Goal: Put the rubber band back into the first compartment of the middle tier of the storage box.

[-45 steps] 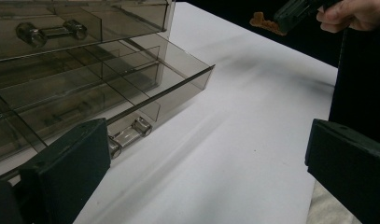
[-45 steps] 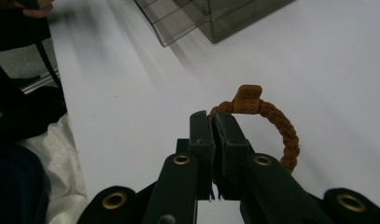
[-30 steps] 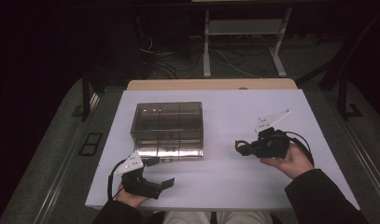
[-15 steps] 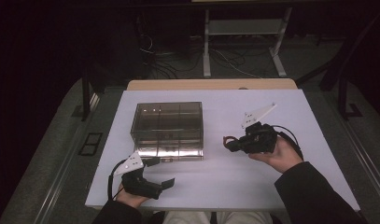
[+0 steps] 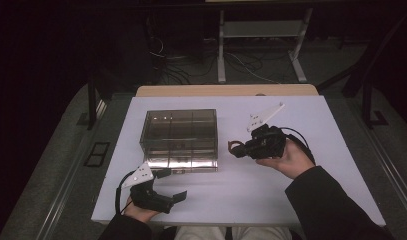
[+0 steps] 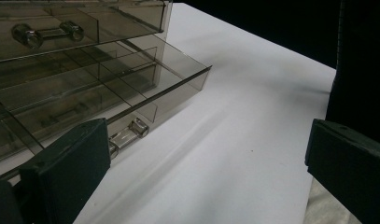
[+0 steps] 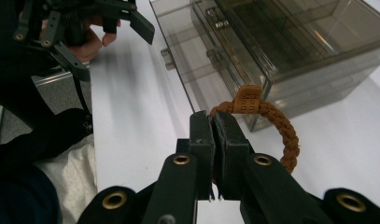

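The right gripper [image 5: 237, 148] has its jaws clamped together on one brown braided bracelet [image 7: 277, 128], held up off the white table [image 5: 301, 200] just to the right of the smoky clear drawer box [image 5: 180, 131], near it but not touching. The bracelet loops out to one side of the jaws, with a small brown tag on the braid. The left gripper [image 5: 172, 186] sits low at the near edge of the table, its jaws standing wide apart with nothing between them, just in front of the box. The bottom drawer [image 6: 145, 88] is pulled out toward that gripper, so its front edge juts past the box. Bare tabletop lies open between the two grippers and along the right side. One box, one bracelet, two grippers.
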